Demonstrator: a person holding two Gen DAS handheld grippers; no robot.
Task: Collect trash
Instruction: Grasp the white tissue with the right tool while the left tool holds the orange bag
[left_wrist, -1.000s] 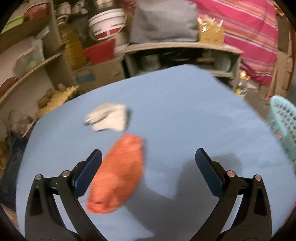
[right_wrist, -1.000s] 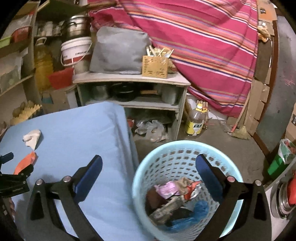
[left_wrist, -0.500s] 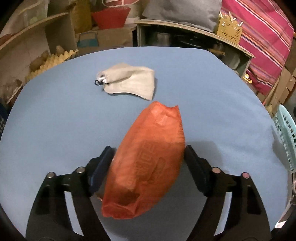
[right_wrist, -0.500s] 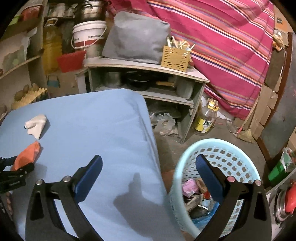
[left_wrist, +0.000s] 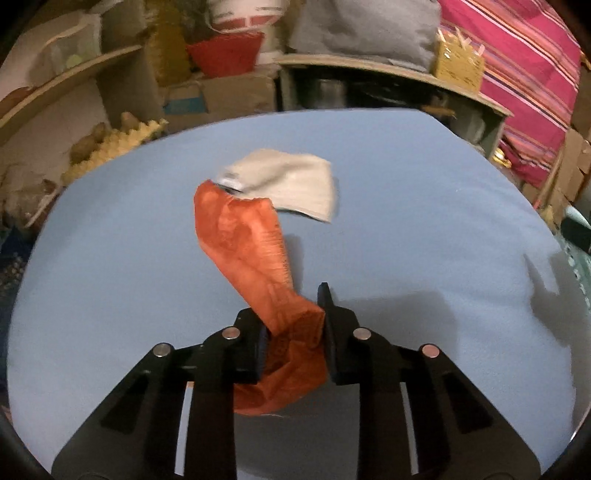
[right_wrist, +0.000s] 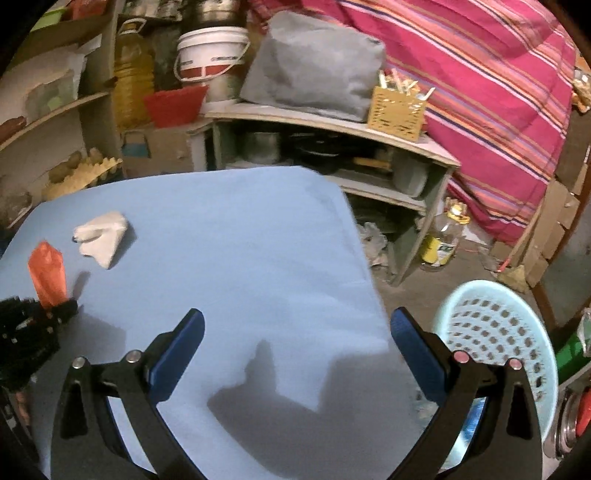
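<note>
An orange plastic wrapper (left_wrist: 251, 254) stands up between the jaws of my left gripper (left_wrist: 291, 325), which are closing and squeeze its lower part. From the right wrist view the same orange wrapper (right_wrist: 48, 277) sticks up from the left gripper (right_wrist: 55, 310) at the far left. A crumpled white wrapper (left_wrist: 291, 184) lies on the blue table (left_wrist: 424, 229) just beyond it, also seen as the white wrapper (right_wrist: 101, 242). My right gripper (right_wrist: 295, 343) hangs open over the blue table (right_wrist: 240, 240) with nothing between its fingers. A light blue basket (right_wrist: 495, 332) stands on the floor at right.
Wooden shelves (right_wrist: 332, 125) with a grey bag, a yellow box, a white bucket and a red bowl stand behind the table. A bottle (right_wrist: 443, 240) sits on the floor by the shelf. A striped pink cloth (right_wrist: 480, 74) hangs at the back right.
My left gripper moved onto the orange wrapper and closed on it, and the wrapper now stands upright. The right gripper swung left from above the basket to over the table.
</note>
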